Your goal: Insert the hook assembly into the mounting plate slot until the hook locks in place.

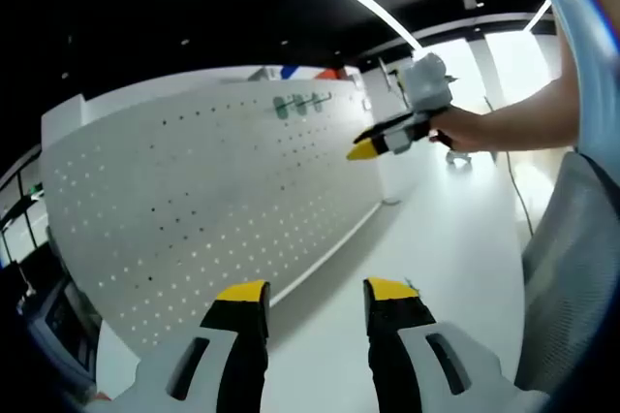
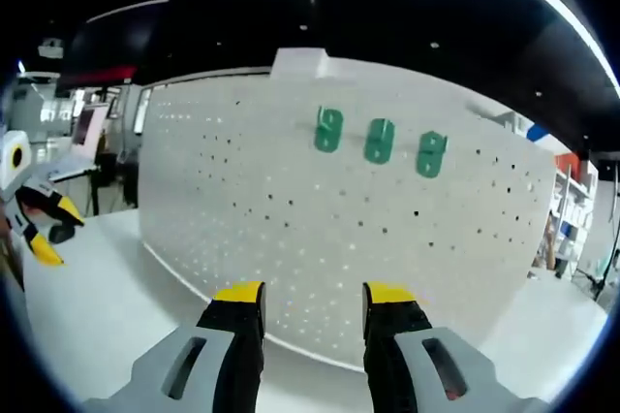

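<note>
Both the left gripper (image 1: pixel 318 299) and right gripper (image 2: pixel 316 301) gape wide and empty above the white desk (image 2: pixel 107 306), facing a pegboard (image 2: pixel 291 209) carrying three green plates (image 2: pixel 379 141).

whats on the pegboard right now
Three green hook pieces hang in a row near the top of the white pegboard; the rest of its face is bare holes. What's behind the board is hidden. Both tongs are open and empty.
</note>
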`<state>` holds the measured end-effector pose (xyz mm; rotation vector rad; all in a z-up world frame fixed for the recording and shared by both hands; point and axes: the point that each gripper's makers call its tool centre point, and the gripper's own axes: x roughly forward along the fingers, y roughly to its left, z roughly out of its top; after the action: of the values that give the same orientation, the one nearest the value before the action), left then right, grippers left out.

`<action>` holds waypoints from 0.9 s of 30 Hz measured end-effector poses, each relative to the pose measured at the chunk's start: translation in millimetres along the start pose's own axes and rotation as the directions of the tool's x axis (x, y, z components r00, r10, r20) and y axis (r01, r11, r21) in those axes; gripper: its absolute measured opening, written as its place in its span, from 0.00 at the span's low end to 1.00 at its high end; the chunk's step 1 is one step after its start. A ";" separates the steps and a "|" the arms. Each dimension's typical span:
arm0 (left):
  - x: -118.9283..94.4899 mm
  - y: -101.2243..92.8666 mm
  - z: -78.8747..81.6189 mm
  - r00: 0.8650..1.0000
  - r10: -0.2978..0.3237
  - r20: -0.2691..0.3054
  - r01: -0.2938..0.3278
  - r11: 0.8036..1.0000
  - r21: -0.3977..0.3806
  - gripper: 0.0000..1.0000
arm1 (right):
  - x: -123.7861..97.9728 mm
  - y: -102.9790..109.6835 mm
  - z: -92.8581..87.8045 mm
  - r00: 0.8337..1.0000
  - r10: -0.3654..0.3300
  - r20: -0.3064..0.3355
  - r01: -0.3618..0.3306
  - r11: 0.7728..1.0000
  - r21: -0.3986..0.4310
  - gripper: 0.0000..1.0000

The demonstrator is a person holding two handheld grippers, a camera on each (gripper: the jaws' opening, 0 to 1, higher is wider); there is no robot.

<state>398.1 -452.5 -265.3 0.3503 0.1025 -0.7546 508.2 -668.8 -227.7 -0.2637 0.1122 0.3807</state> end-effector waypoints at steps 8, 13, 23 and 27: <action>0.5 -0.4 0.9 1.000 -0.006 0.004 0.006 1.000 0.001 0.40 | -4.5 27.1 -14.8 0.997 0.071 -0.027 -0.071 0.998 0.003 0.41; -0.1 0.8 1.0 1.000 -0.004 0.006 0.004 1.000 0.000 0.40 | -8.7 46.6 -36.4 0.989 0.132 -0.072 -0.131 0.991 0.011 0.42; 0.7 -0.9 1.6 1.000 -0.009 0.006 0.009 1.000 0.004 0.40 | -18.0 75.4 -59.9 0.970 0.213 -0.118 -0.214 0.977 0.001 0.43; -0.4 0.8 1.1 1.000 -0.003 0.005 0.003 1.000 0.000 0.39 | -21.6 90.4 -71.7 0.954 0.263 -0.144 -0.266 0.964 -0.001 0.43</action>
<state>398.3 -452.1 -263.9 0.3483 0.0987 -0.7586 449.6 -615.2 -314.2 -0.2973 0.2861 0.6297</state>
